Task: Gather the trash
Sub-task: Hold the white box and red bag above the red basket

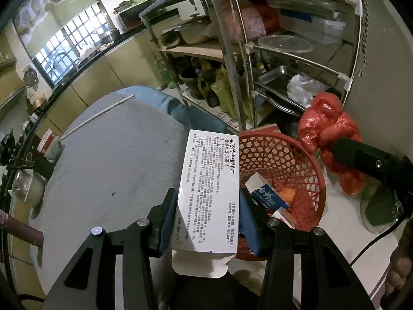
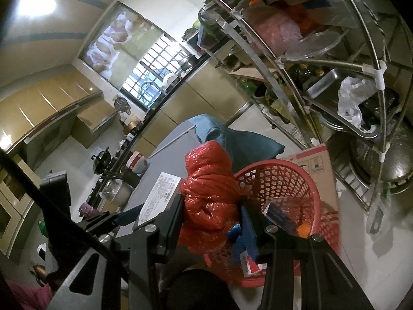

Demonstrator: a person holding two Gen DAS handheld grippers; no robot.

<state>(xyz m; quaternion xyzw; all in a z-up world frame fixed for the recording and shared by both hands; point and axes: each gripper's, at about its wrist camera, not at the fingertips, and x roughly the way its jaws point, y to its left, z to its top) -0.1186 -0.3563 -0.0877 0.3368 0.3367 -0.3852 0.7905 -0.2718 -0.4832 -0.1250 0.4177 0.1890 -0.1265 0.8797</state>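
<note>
My left gripper [image 1: 207, 199] is shut on a white medicine box [image 1: 209, 180] with black Chinese print, held above the grey table edge, just left of a red mesh basket [image 1: 304, 165]. The basket holds a blue-and-white carton [image 1: 268, 193], something orange and other scraps. My right gripper [image 2: 213, 201] is shut on a crumpled red plastic bag [image 2: 210, 193], held left of the basket [image 2: 278, 178]. In the left wrist view the bag [image 1: 327, 124] hangs at the right gripper's finger, beyond the basket's right rim. The white box also shows in the right wrist view [image 2: 160, 193].
A grey table [image 1: 116, 160] with a white stick [image 1: 98, 115] and a cup [image 1: 50, 144] lies left. A blue cloth [image 1: 165, 100] drapes its far end. A metal rack [image 1: 296, 59] with pots, trays and bags stands behind the basket. A cardboard box [image 2: 312, 162] sits by it.
</note>
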